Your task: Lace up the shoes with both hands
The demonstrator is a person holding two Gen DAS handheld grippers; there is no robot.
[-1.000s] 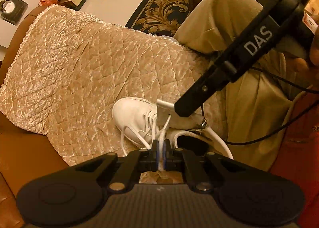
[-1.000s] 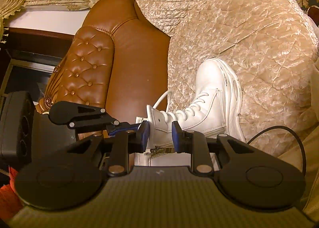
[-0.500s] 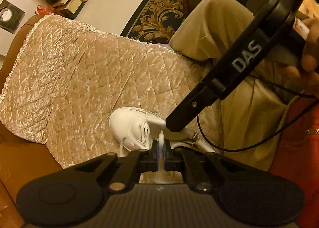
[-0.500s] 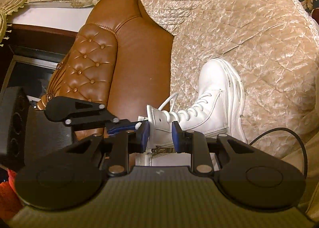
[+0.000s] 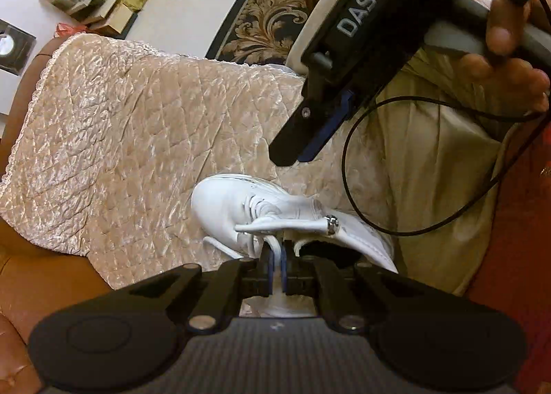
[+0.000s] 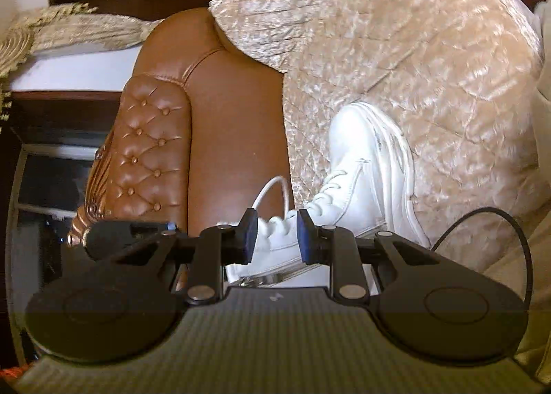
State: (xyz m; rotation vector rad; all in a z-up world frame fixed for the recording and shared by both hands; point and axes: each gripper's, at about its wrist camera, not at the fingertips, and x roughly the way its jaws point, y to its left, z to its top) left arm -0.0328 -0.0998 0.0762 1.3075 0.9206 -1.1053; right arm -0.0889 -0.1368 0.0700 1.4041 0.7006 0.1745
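Note:
A white lace-up boot (image 5: 220, 201) lies on a quilted beige cover (image 5: 137, 118), toe pointing away from me. My left gripper (image 5: 275, 266) points steeply down over the boot's collar and is shut on a white lace (image 5: 273, 242) that rises from the eyelets. My right gripper (image 5: 292, 153) hangs above the boot, apart from it, with jaws partly open and nothing in them. In the right wrist view the boot (image 6: 365, 159) shows beyond the right gripper (image 6: 277, 235), and a lace loop (image 6: 272, 184) runs toward the left gripper (image 6: 165, 227).
The cover lies on a brown leather sofa with a tufted arm (image 6: 151, 153). A person's beige trouser leg (image 5: 430, 170) is right of the boot, with a black cable (image 5: 347, 170) looping over it. A hand (image 5: 506, 49) holds the right gripper. A patterned rug (image 5: 272, 15) lies beyond.
The right gripper's tip, which was at the boot's collar flap, now stands apart from it and higher. The flap has dropped flat. The left gripper still pinches the lace.

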